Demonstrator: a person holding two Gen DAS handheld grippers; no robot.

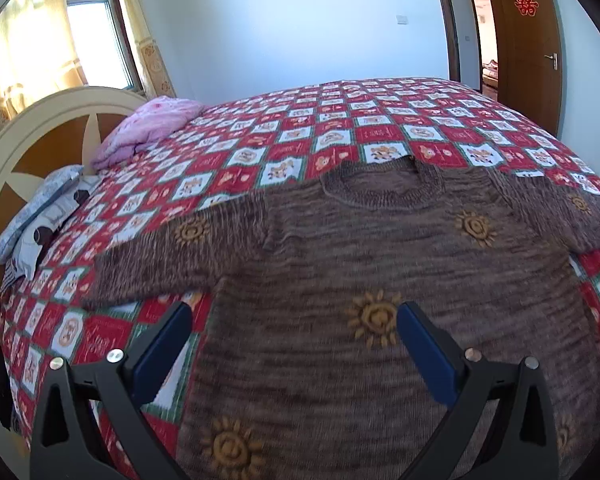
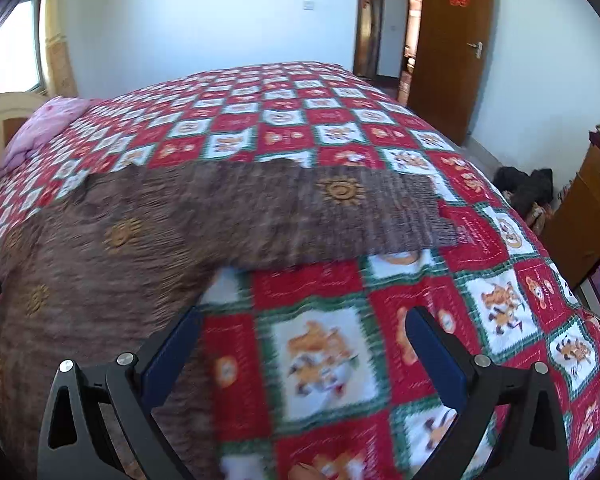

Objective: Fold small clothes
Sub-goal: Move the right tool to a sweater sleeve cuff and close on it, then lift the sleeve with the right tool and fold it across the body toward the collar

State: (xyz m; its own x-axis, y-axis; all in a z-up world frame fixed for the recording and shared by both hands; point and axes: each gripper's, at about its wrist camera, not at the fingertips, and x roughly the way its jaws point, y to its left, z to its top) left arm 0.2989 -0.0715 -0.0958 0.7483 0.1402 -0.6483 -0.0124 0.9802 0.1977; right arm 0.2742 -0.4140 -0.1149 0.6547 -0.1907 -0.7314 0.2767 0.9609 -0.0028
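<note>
Flat on the bedspread (image 2: 320, 356), brown sun-patterned sweater (image 1: 380, 248), both tongs (image 1: 294, 340) (image 2: 302, 350) wide open, empty.

Sunlit curtained window (image 1: 88, 36) beside a cream headboard (image 1: 40, 120); pale blue walls (image 1: 280, 20); wooden door (image 2: 452, 48) ajar; red checked quilt (image 2: 300, 120) covers the bed.

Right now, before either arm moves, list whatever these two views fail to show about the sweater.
- Brown sweater hem: cut off by the bottom edge and left tongs in the left wrist view.
- Its knit detail: smeared by motion blur in the right wrist view.
- Its left side: cut off by the right wrist view's edge, beyond the open right tongs.
- Sleeve cuff underside: hidden against the quilt.
</note>
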